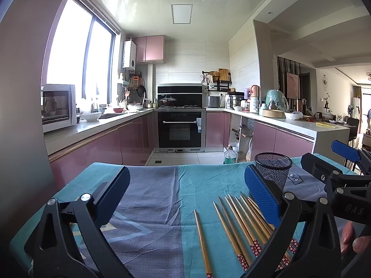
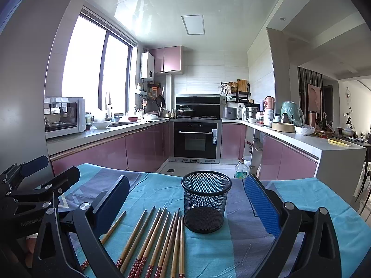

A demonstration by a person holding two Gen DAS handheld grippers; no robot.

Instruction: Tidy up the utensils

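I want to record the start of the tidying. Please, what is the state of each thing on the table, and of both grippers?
Mesh cup: upright, empty.
Chopsticks: lying flat on the cloth beside the cup, none in it.
One chopstick: lying apart from the bunch.
Left gripper: open, holding nothing.
Right gripper: open, holding nothing.
Tablecloth: spread, wrinkled.

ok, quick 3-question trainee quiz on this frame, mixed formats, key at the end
1. True or false: the mesh cup already holds chopsticks.
2. Multiple choice: the chopsticks lie A) on the cloth, B) on the counter, C) in a claw.
3. Fill in: both the left claw and the right claw are ____.

Key: 1 false, the cup stands upright and empty; 2 A, loose beside the cup, decorated ends toward the cameras; 3 open, nothing between the fingers.
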